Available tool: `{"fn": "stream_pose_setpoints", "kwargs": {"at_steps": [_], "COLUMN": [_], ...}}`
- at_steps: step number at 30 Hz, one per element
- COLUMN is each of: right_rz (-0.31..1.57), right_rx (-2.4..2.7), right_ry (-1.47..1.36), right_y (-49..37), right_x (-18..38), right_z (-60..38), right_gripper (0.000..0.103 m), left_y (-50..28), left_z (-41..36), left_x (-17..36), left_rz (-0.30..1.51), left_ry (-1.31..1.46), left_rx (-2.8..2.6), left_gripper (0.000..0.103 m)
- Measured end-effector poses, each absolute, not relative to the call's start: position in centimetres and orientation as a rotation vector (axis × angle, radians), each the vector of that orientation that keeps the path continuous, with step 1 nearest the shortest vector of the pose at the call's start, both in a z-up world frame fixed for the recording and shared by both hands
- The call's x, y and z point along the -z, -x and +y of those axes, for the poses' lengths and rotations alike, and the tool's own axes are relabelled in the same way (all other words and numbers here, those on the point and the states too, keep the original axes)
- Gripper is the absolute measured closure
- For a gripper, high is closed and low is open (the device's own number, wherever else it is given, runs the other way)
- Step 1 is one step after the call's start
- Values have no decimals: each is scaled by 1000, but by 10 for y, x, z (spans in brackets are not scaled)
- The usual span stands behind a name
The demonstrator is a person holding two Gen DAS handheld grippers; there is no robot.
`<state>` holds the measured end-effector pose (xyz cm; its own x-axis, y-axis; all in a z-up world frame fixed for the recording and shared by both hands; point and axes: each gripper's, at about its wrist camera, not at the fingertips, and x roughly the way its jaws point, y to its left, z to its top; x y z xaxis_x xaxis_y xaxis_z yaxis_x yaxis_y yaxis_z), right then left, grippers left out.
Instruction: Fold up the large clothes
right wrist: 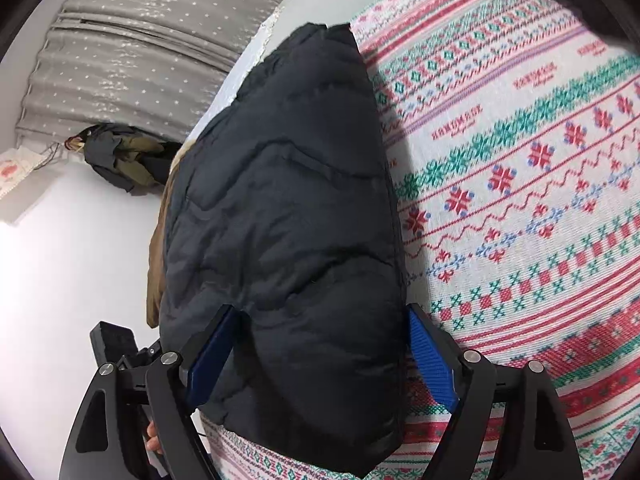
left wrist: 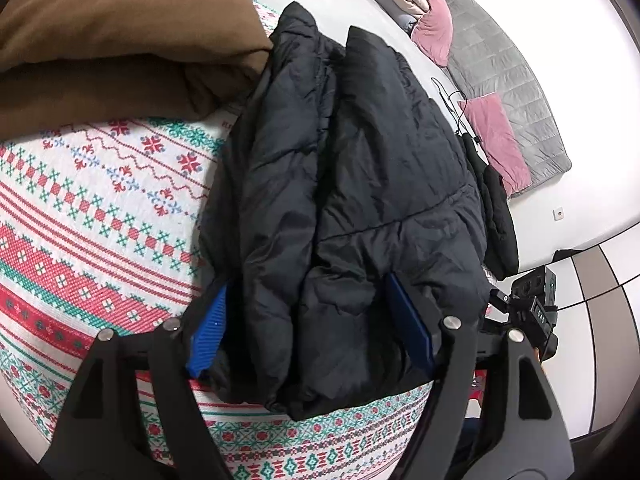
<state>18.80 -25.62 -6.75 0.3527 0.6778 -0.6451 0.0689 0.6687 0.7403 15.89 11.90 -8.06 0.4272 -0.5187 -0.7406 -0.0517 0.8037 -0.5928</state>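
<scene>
A black puffer jacket (left wrist: 352,184) lies folded lengthwise on the patterned red, green and white blanket (left wrist: 88,216). My left gripper (left wrist: 316,328) has its blue pads on either side of the jacket's near end, jaws wide, with the thick fabric bunched between them. In the right wrist view the same jacket (right wrist: 288,220) fills the middle, and my right gripper (right wrist: 320,360) straddles its near end in the same way, jaws wide around the padding. The other gripper (left wrist: 528,312) shows at the right edge of the left wrist view.
A brown pillow (left wrist: 120,48) lies at the jacket's far left. Pink cushions (left wrist: 496,140) and a grey quilted mat (left wrist: 504,64) lie on the white floor beyond the bed. A pile of dark clothes (right wrist: 120,160) sits by a grey curtain (right wrist: 132,40). The blanket (right wrist: 520,160) stretches right.
</scene>
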Motion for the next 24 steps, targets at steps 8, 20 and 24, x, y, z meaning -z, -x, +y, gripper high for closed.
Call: {"fn": "stream_pose_setpoints", "kwargs": {"at_steps": [8,20,24], "right_rz": [1172,1140,1143], "right_rx": [-463,-458,-458], "right_ry": [-783,-703,-713], "right_y": [-190,-192,-195], "right_x": [76,64,66], "right_z": [-245,-222,-217], "right_gripper": [15,25,25], "left_y": [-152,-140,-141], "left_z": [124,129,135], "left_x": [92,100,102], "left_rz": [1093,1060,1056], "left_ry": [637,672,715], "left_rx": [334,345,352], "left_gripper": [24,24,24]}}
